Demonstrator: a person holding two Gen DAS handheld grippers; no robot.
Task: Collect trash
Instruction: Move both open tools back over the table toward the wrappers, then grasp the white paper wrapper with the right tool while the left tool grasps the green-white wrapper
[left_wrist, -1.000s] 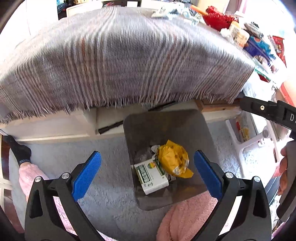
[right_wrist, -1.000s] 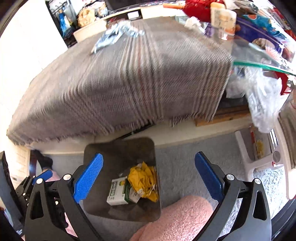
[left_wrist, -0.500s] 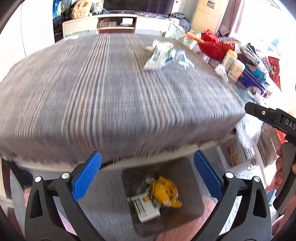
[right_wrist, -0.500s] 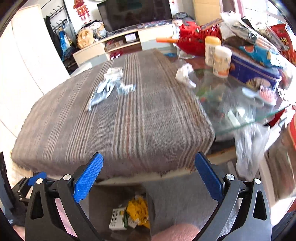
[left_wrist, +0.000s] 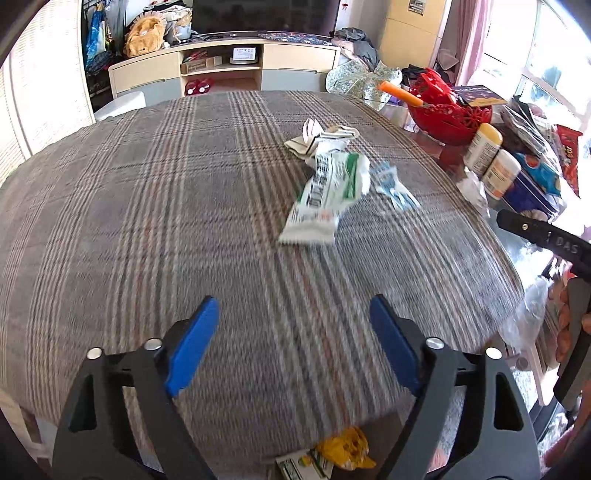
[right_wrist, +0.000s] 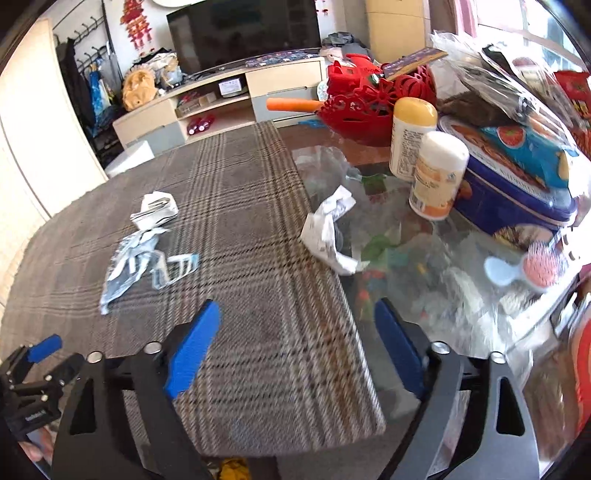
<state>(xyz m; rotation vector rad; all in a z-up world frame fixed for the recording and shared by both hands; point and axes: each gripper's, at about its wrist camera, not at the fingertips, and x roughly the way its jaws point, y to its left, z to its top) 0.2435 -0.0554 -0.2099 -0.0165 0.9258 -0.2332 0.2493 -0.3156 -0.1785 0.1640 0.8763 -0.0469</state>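
- Two empty grippers, both over the table and both with jaws closing, though nothing sits between either pair.
- Left wrist view: my left gripper (left_wrist: 291, 347) hangs above the plaid cloth (left_wrist: 147, 206), blue pads apart. The green-and-white wrapper (left_wrist: 325, 192) lies ahead near the middle of the cloth, with a crumpled white packet (left_wrist: 321, 138) just behind it and a small blue-white wrapper (left_wrist: 393, 186) beside it on the right. Below the table edge I see the bin's contents: a yellow bag (left_wrist: 343, 448).
- For this side I'd judge the green-and-white wrapper the best target: come down on its near end, pads straddling its width, and pinch without snagging the cloth.
- Right wrist view: my right gripper (right_wrist: 297, 349) hovers over the seam between cloth and glass tabletop (right_wrist: 424, 266), pads apart. A crumpled white paper (right_wrist: 327, 230) lies right on that seam.
- I'd take that paper with the right, approaching steeply; glass is slick, so it may slide.
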